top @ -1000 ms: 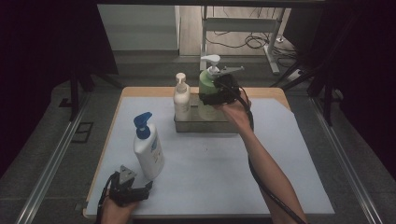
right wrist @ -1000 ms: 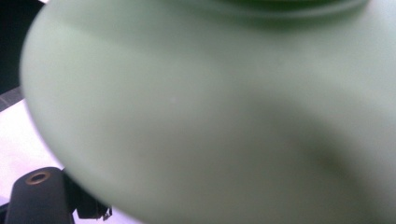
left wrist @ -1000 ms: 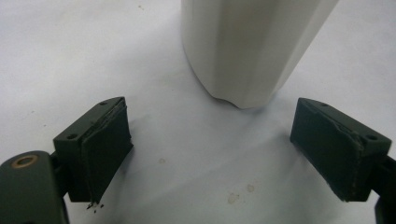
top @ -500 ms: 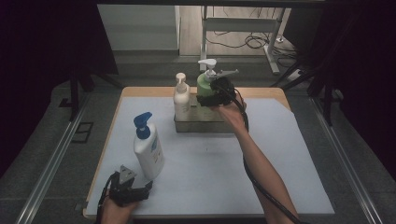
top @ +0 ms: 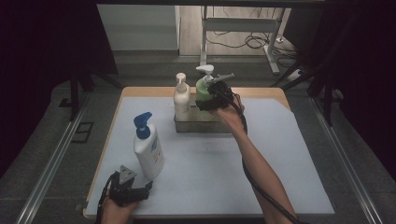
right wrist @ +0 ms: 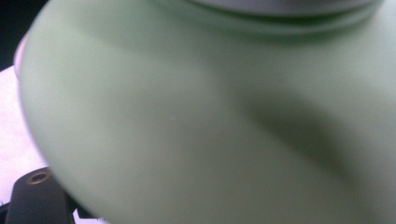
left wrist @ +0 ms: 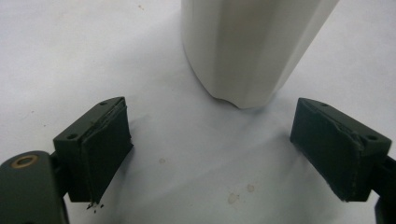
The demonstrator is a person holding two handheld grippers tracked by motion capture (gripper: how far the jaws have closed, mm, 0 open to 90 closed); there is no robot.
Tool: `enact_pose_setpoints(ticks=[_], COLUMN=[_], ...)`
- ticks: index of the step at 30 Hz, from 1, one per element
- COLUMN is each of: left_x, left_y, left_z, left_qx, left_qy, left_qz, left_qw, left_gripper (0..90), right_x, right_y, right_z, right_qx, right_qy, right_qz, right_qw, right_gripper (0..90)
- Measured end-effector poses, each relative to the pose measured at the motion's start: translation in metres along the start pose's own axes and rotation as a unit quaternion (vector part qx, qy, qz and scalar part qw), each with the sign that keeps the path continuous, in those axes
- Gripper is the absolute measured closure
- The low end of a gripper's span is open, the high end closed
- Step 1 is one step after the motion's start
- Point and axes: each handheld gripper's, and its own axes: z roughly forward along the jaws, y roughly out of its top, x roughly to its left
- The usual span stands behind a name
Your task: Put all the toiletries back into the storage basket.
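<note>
Your right tool (top: 211,99) grips the round green pump bottle (top: 203,89) in the metal tray (top: 198,125) at twelve o'clock, while your left tool (top: 125,185) gapes wide below the blue-capped white pump bottle (top: 148,150).

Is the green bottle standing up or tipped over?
Standing up. The green bottle sits upright in the metal tray, white pump on top, right gripper around it.

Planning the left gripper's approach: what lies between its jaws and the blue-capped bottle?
Nothing: in the left gripper view, bare white mat runs from the open left gripper to the bottle.
</note>
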Motion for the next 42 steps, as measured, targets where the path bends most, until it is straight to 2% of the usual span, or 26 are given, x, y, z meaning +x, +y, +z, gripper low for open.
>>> enact_pose_setpoints(ticks=[20,27,33,39,42], left_x=[0.000,0.000,0.000,0.000,0.000], left_y=[0.000,0.000,0.000,0.000,0.000], left_z=[0.000,0.000,0.000,0.000,0.000], left_qx=[0.000,0.000,0.000,0.000,0.000], left_qy=[0.000,0.000,0.001,0.001,0.001], left_qz=[0.000,0.000,0.000,0.001,0.001], left_qw=[1.0000,1.0000,1.0000,1.0000,1.0000], left_gripper=[11.9,11.9,11.9,11.9,11.9], right_x=[-0.004,-0.005,-0.009,-0.010,-0.010], right_y=[-0.020,-0.022,-0.027,-0.028,-0.028], right_z=[0.024,0.027,0.027,0.021,0.016], right_qx=[0.027,0.023,0.007,-0.005,0.000], right_qy=[0.009,0.017,0.028,0.035,0.034], right_qz=[0.007,0.005,0.007,0.003,0.007], right_qw=[0.9996,0.9996,0.9996,0.9994,0.9994], right_gripper=[12.2,11.8,11.1,10.4,10.4])
